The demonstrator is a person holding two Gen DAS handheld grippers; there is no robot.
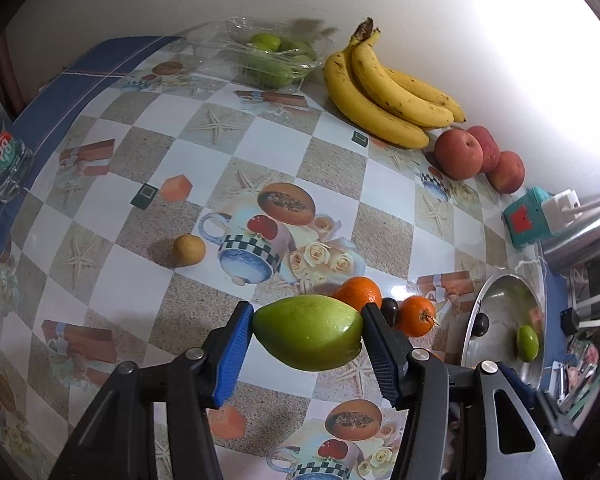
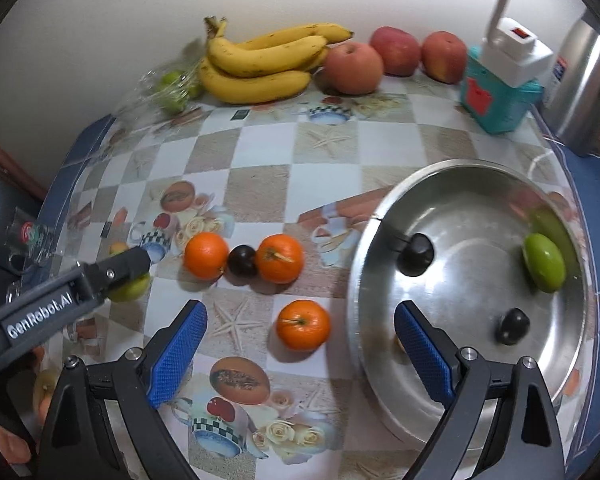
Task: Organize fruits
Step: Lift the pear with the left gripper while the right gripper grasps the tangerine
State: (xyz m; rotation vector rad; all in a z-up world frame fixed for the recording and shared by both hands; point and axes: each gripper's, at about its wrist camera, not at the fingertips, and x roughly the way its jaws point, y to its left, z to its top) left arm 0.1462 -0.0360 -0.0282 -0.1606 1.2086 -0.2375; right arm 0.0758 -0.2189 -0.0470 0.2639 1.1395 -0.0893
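My left gripper (image 1: 308,334) is shut on a green fruit (image 1: 309,332), held above the table; from the right wrist view it shows at the left (image 2: 130,280). My right gripper (image 2: 300,344) is open and empty, above an orange (image 2: 303,325) next to the steel pan (image 2: 380,216). The pan holds a green fruit (image 2: 544,263) and a dark plum (image 2: 512,326). Two oranges (image 2: 206,255) (image 2: 280,258) flank a dark plum (image 2: 242,261) on the table. A small yellow fruit (image 1: 189,249) lies alone.
Bananas (image 2: 260,64) and three apples (image 2: 354,67) lie along the back wall. A clear plastic box of green fruits (image 1: 274,56) stands at the back left. A teal box with a white plug (image 2: 500,88), a steel flask (image 2: 580,80) and a glass (image 1: 4,160) stand at the table edges.
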